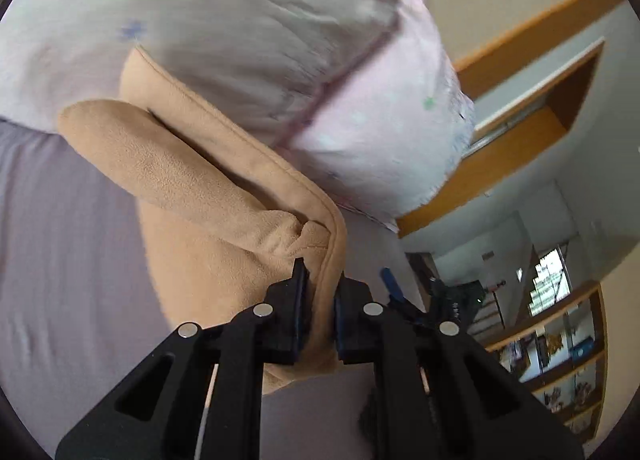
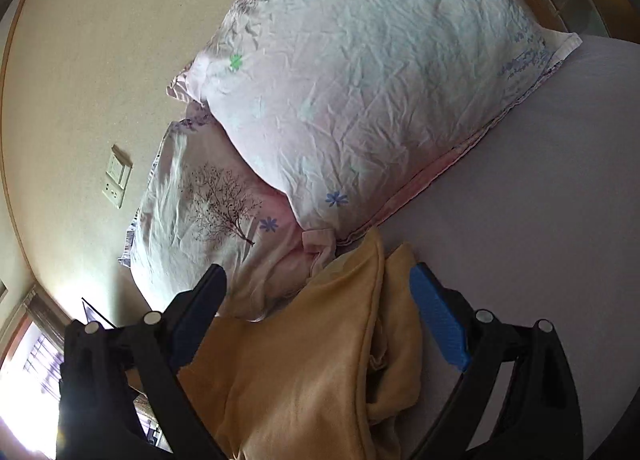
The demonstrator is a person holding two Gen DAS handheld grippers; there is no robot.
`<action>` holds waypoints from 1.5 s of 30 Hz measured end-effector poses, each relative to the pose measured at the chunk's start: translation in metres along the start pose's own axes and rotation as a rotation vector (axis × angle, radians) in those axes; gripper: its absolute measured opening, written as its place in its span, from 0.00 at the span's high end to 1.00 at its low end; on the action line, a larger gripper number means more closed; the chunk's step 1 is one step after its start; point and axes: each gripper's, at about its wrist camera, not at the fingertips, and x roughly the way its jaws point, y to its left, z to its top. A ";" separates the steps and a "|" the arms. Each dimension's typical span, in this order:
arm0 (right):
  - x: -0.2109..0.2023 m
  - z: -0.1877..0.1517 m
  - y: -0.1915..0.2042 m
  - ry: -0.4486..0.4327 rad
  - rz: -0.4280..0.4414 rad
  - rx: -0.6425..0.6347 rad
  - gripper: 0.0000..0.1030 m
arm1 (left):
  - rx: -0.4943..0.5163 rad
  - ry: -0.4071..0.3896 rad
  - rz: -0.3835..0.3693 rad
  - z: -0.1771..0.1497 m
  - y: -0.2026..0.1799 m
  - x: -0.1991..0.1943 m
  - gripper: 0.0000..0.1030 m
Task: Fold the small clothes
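Note:
A small tan fleece garment (image 1: 208, 196) lies bunched on the pale lilac bed sheet (image 1: 60, 260). My left gripper (image 1: 320, 292) is shut on a folded edge of the garment, the cloth pinched between its pads. In the right wrist view the same tan garment (image 2: 304, 360) lies between and under my right gripper (image 2: 316, 296), whose jaws stand wide open around it, not gripping. One blue pad (image 2: 440, 324) shows on the right finger.
A floral pink-white pillow (image 2: 360, 92) lies just beyond the garment, stacked on a second pillow (image 2: 208, 212). The pillow (image 1: 260, 40) fills the upper left wrist view. A wooden bed frame (image 1: 520, 148), wall and shelving (image 1: 560, 344) stand at the right.

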 end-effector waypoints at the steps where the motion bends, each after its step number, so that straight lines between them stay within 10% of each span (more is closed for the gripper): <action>1: -0.002 0.001 -0.002 -0.006 -0.012 -0.002 0.10 | 0.022 0.038 -0.027 -0.003 -0.013 0.023 0.89; 7: -0.005 0.005 -0.011 -0.005 -0.084 -0.031 0.10 | 0.061 0.350 -0.077 -0.044 -0.045 0.145 0.86; 10: -0.006 0.006 -0.014 0.002 -0.069 -0.015 0.10 | 0.025 0.300 -0.203 -0.043 -0.030 0.114 0.80; 14: -0.012 0.005 -0.006 0.043 -0.032 -0.046 0.22 | 0.021 0.103 -0.122 -0.032 0.001 0.036 0.28; 18: -0.033 -0.015 0.025 0.111 0.042 -0.182 0.30 | 0.038 0.074 -0.042 -0.038 0.031 -0.013 0.28; 22: -0.032 -0.030 0.061 0.163 -0.059 -0.345 0.31 | 0.147 0.124 -0.068 -0.058 0.021 -0.009 0.28; 30: 0.027 -0.016 0.042 0.362 -0.224 -0.238 0.48 | 0.481 0.248 0.080 -0.114 -0.032 0.037 0.28; 33: 0.052 -0.021 0.030 0.463 -0.234 -0.225 0.88 | 0.499 0.288 0.126 -0.126 -0.029 0.045 0.28; 38: 0.026 -0.016 0.004 0.355 -0.268 -0.110 0.90 | 0.468 0.327 0.120 -0.134 -0.017 0.047 0.28; 42: -0.021 -0.020 0.016 0.272 -0.161 -0.114 0.56 | 0.449 0.325 0.103 -0.131 -0.012 0.046 0.28; 45: -0.039 -0.034 0.038 0.268 -0.163 -0.206 0.56 | 0.434 0.322 0.093 -0.132 -0.010 0.043 0.28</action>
